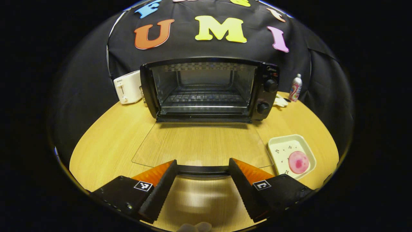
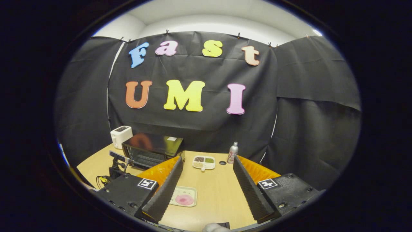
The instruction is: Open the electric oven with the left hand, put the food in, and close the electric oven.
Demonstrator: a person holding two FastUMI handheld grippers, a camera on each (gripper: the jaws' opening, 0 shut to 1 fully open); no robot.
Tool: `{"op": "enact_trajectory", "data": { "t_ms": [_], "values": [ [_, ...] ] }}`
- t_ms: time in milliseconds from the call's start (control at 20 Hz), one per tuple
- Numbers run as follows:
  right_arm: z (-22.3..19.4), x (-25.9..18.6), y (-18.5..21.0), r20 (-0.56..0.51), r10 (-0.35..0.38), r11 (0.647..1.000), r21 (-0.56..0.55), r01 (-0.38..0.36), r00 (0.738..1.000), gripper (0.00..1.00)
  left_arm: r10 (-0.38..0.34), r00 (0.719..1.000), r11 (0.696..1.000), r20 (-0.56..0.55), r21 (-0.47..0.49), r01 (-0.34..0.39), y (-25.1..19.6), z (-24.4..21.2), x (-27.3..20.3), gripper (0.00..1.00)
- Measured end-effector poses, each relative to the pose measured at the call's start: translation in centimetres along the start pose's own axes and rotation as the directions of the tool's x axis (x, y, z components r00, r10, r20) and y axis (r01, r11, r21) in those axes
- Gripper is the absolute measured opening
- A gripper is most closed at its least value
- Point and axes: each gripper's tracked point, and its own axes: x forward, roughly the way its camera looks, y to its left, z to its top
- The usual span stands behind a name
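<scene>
The black electric oven (image 1: pixel 209 90) stands at the back of the wooden table with its cavity showing a wire rack. Its glass door (image 1: pixel 199 145) lies folded down flat towards me. The door's dark handle (image 1: pixel 203 169) runs crosswise between the fingers of my left gripper (image 1: pixel 202 161), which is open and does not press on it. The food, a round pink piece (image 1: pixel 298 162), lies on a pale square tray (image 1: pixel 283 139) right of the door. My right gripper (image 2: pixel 208 158) hangs open and empty high above the table, with the tray (image 2: pixel 192 190) and food (image 2: pixel 184 199) below it and the oven (image 2: pixel 151 151) to the left.
A white toaster (image 1: pixel 128 87) sits left of the oven. On the oven's right are a spray can (image 1: pixel 295 87) and a small white object (image 1: pixel 280 101). A divided dish (image 2: pixel 203 162) with bits of food rests near the can (image 2: pixel 232 152).
</scene>
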Motion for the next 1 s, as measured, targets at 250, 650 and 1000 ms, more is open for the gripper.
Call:
{"op": "enact_trajectory", "data": {
  "t_ms": [250, 650, 1000],
  "values": [
    [-1.6, 0.1, -0.7, -0.040, -0.007, 1.000, 0.008, 0.008, 0.999, 0.97, 0.004, 1.000, 1.000, -0.013, 0.020, -0.003, -0.1, -0.1, 0.3, 0.97],
    [-5.9, 2.6, -1.4, -0.121, 0.003, 0.999, 0.032, 0.001, 0.993, 0.97, -0.028, 0.997, 1.000, 0.072, 0.009, 0.027, 1.2, 2.0, -2.7, 0.97],
    [-16.6, 9.1, 0.5, -0.384, 0.124, 0.992, 0.078, -0.102, 0.915, 0.92, -0.011, 0.970, 1.000, 0.242, 0.013, 0.008, 2.9, 8.2, -10.6, 0.97]
  ]
}}
